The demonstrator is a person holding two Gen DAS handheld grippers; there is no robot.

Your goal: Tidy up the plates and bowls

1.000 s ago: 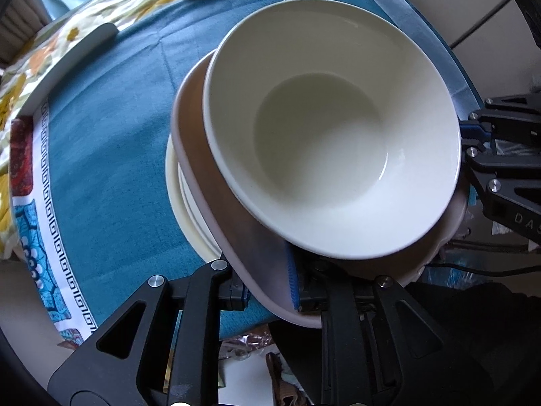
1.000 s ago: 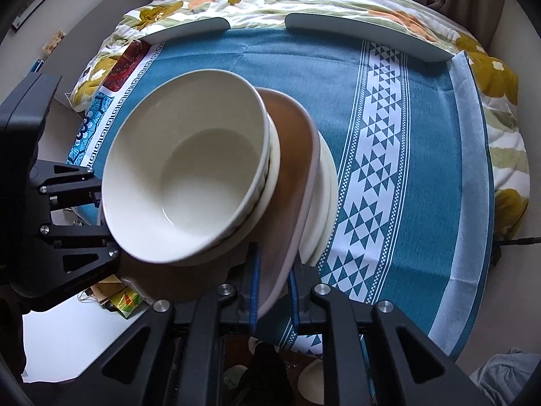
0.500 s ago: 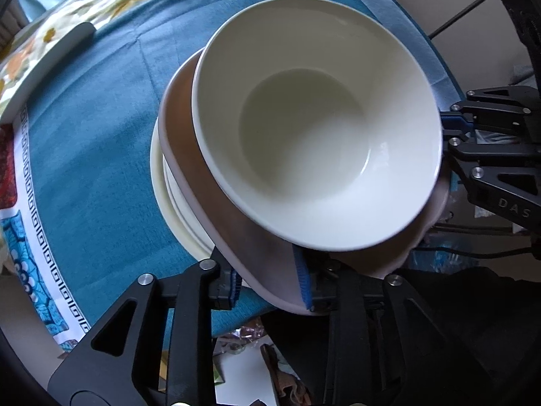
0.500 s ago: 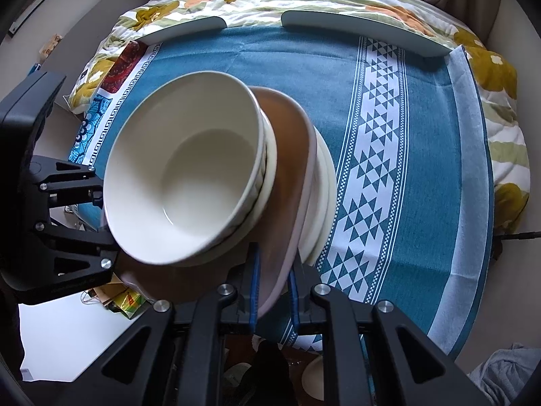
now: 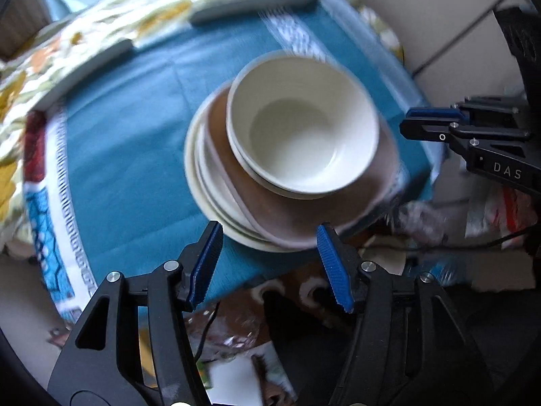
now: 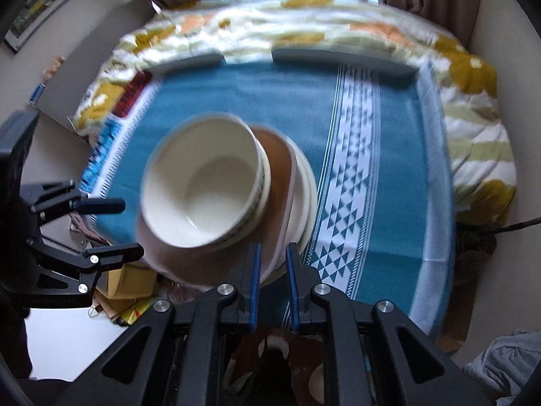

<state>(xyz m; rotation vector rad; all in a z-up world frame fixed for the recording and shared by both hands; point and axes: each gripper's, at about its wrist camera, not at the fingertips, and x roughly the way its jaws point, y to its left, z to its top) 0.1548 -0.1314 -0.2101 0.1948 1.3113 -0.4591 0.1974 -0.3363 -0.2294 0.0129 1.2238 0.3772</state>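
Cream bowls (image 5: pixel 301 135), two nested, on one brown plate (image 5: pixel 270 209); left gripper (image 5: pixel 269 228) opening, empty; right gripper (image 6: pixel 274 248) closed, empty.

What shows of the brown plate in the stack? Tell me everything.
The brown plate is round, shallow and matte like glazed ceramic, with a paler pinkish rim. It lies roughly level in a stack on the blue cloth, resting on cream plates and carrying nested cream bowls. Its near rim overhangs the cloth's edge. The left gripper, jaws opening, flanks that rim without pressing it. Motion blur hides finer detail.
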